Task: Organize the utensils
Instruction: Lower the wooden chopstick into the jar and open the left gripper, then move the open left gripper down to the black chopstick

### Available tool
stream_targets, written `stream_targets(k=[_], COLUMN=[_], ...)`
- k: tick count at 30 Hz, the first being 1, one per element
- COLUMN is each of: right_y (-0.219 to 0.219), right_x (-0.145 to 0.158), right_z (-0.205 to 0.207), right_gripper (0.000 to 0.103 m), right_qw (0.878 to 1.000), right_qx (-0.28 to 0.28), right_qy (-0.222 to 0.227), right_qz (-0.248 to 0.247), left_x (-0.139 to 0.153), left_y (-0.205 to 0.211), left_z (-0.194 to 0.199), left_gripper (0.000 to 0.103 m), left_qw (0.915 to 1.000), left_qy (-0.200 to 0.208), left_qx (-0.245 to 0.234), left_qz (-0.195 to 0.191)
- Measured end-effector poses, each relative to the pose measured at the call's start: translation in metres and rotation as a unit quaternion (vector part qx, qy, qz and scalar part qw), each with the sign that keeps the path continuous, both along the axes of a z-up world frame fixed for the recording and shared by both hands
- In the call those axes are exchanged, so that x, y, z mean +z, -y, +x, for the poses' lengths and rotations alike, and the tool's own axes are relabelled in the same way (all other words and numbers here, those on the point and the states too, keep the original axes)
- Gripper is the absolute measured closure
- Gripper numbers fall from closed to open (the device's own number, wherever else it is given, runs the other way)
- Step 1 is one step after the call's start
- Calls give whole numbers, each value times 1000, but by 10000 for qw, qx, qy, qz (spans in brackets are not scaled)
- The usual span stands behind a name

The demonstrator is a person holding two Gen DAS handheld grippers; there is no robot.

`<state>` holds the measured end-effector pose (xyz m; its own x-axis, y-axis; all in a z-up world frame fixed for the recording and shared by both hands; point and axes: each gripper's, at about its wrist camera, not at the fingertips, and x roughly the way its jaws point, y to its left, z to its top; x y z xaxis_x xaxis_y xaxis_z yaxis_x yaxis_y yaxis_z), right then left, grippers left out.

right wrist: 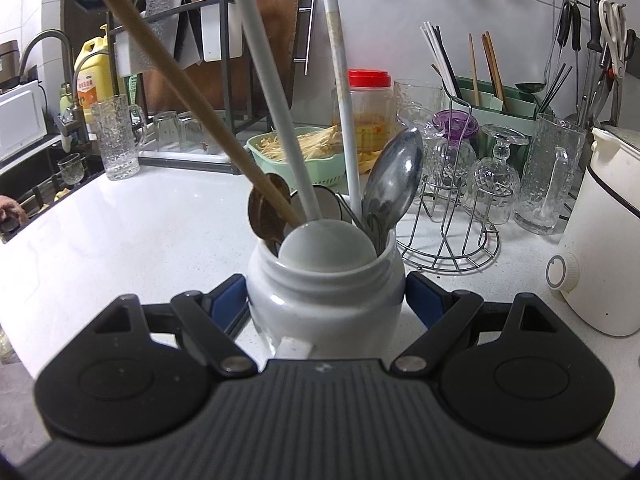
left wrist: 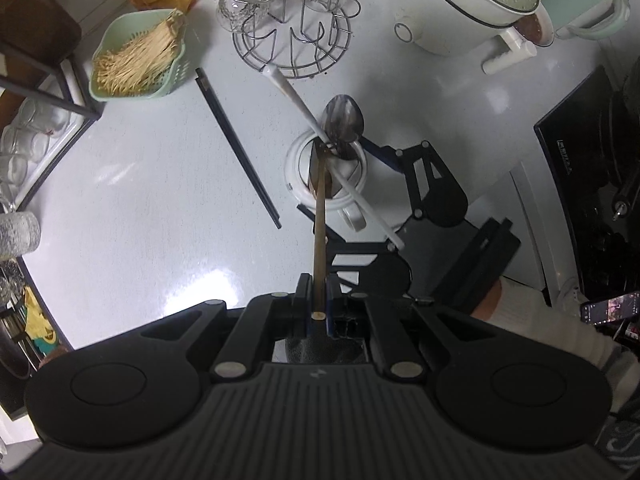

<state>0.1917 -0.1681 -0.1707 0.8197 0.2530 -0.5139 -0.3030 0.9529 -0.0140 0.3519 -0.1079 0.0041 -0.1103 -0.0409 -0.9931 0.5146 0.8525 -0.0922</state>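
The right hand-held gripper [right wrist: 326, 300] was clamped around the white jar [right wrist: 326, 300] on the counter [right wrist: 140, 220]. Above the jar, the left hand-held gripper [left wrist: 319, 304] was clamped on the wooden spoon [left wrist: 319, 232], its bowl inside the jar's mouth beside a metal spoon [right wrist: 394, 180] and white ladle [right wrist: 326, 250]. A pair of dark chopsticks [left wrist: 236, 144] lay left of the jar, with the green basket [left wrist: 138, 62] beyond.

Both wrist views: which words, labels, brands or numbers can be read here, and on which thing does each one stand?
No text reads clearly in either view.
Yellow oil bottle: orange label with printed characters, too blurred to read.
Black appliance: a small pale marking on its top, too small to read.
Phone: screen lit, content unreadable.
White kettle: only a round dial, no words.
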Motion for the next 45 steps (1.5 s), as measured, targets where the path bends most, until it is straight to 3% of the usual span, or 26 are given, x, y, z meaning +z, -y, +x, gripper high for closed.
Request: stream_targets(k=[13, 17, 21, 26, 31, 45], right_y=[-3, -4, -4, -6, -7, -14], right_x=[1, 2, 2, 2, 2, 4], right_z=[0, 1, 1, 1, 2, 5], right_gripper=[15, 15, 15, 15, 15, 15], right_qw=[9999, 9999, 9998, 9996, 9995, 9974], right_qx=[-112, -127, -171, -249, -311, -672], right_qy=[-35, -64, -81, -103, -100, -241], right_qz=[-28, -35, -29, -18, -17, 8], left_x=[-18, -5, 16, 41, 45, -35], left_y=[12, 2, -14, -41, -83, -174], left_z=[6, 4, 0, -15, -35, -64], left_gripper=[93, 57, 57, 57, 57, 57], left_qw=[9991, 9978, 9950, 9842, 9696, 9393], left_qy=[250, 576, 916, 1601, 2171, 2794], left_qx=[-354, -303, -135, 113, 463, 1386], left_qz=[7, -95, -378, -742, -1025, -1427])
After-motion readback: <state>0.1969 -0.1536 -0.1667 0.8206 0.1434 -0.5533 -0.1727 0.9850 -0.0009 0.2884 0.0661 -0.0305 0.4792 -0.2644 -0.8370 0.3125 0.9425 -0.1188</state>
